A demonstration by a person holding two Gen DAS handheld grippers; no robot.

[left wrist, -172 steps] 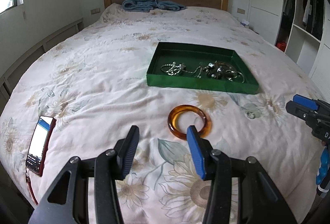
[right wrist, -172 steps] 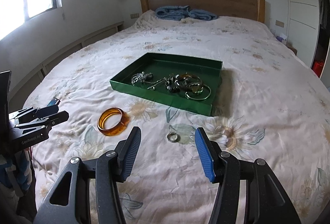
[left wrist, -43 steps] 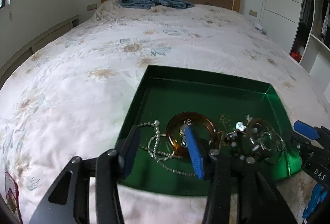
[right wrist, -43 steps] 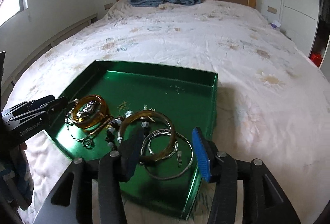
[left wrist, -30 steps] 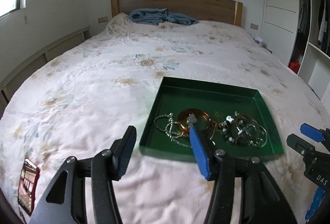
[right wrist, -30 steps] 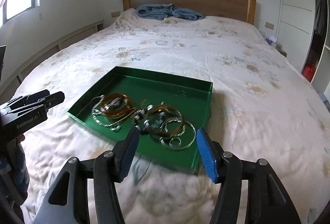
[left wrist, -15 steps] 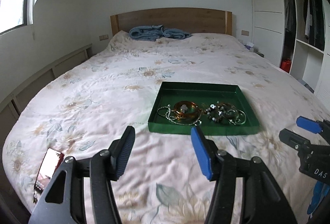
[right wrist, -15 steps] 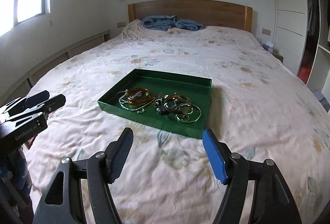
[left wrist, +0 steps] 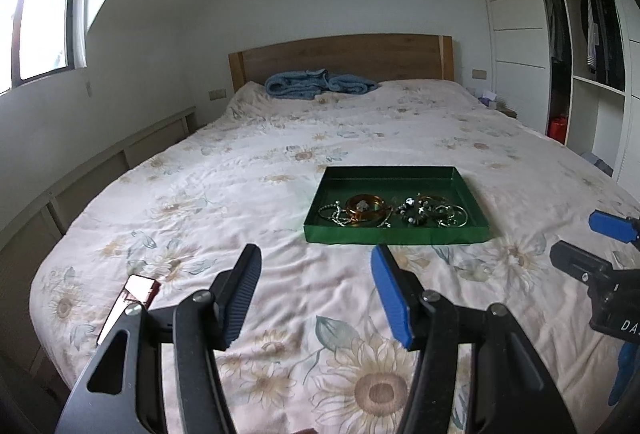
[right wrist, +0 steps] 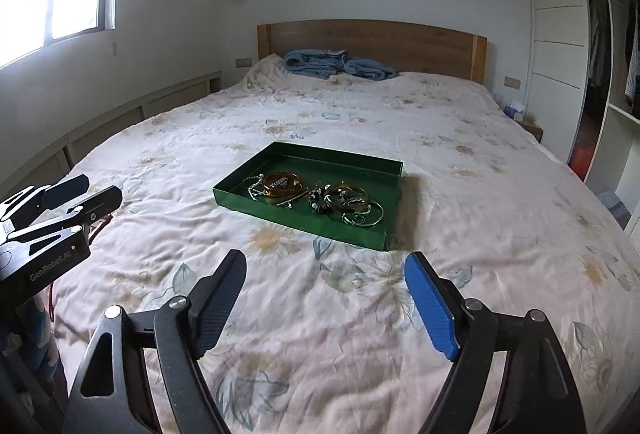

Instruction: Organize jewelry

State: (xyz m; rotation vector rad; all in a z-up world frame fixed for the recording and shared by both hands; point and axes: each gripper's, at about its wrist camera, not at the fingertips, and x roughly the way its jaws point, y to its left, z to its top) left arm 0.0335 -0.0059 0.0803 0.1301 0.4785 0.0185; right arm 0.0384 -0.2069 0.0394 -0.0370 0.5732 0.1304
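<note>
A green tray (left wrist: 396, 234) lies on the floral bedspread; it also shows in the right wrist view (right wrist: 288, 220). It holds an amber bangle (left wrist: 365, 205), a silver chain (left wrist: 334, 213), beaded pieces (left wrist: 414, 208) and thin silver bangles (left wrist: 454, 216). In the right wrist view the amber bangle (right wrist: 283, 183) lies left of a second amber bangle (right wrist: 346, 194). My left gripper (left wrist: 316, 266) is open and empty, well back from the tray. My right gripper (right wrist: 326, 272) is open and empty, also back from the tray.
A phone in a red case (left wrist: 128, 304) lies on the bedspread at the left near the edge. A blue blanket (left wrist: 320, 84) lies by the wooden headboard (left wrist: 340, 58). A wardrobe (left wrist: 580, 54) stands to the right. The other gripper shows at each view's side.
Both grippers have pulled back and up from the tray, open and empty. The amber bangle and the small ring that lay on the bedspread earlier are no longer there; the bangle lies in the tray.
</note>
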